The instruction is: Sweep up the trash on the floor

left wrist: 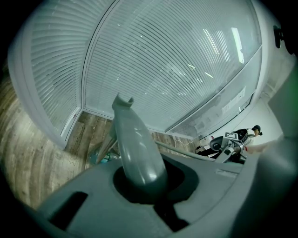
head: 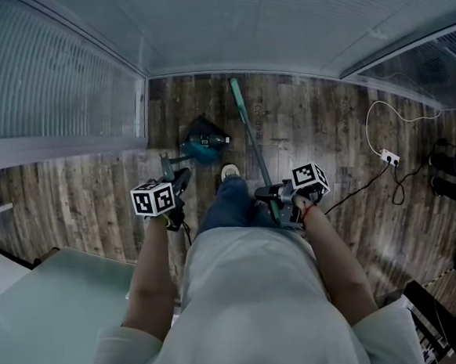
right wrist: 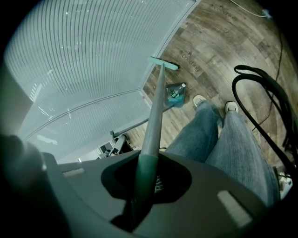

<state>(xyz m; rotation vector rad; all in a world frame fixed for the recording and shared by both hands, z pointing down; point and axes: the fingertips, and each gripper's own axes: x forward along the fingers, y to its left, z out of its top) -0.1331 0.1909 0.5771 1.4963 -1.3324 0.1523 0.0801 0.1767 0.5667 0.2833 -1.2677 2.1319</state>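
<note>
At the centre of the head view, the left gripper (head: 182, 180) had its jaws closed on the grey dustpan handle (left wrist: 136, 148), and the right gripper (head: 268, 194) was clamped around the broom handle (right wrist: 152, 125).

The dustpan (head: 203, 128) sat on the wooden floor (head: 77, 197) just above the person's shoe (head: 229, 172). A teal piece of trash (head: 204, 151), with what looked like a small bottle (right wrist: 179, 89), lay at its mouth. Whether it was fully inside the pan could not be told.

The broom head (head: 234, 82) rested by the wall base at upper centre, apart from the pan.

Risks noted:
- Both grips sat high on long handles, so either handle could twist in the jaws.
- A hard stroke might shove the pan away or knock the bottle out.
- Tilting the pan on lifting could spill the load.
- The white cable (head: 372, 118) and power strip (head: 389, 158), at right, could snag a wide sweep.
</note>
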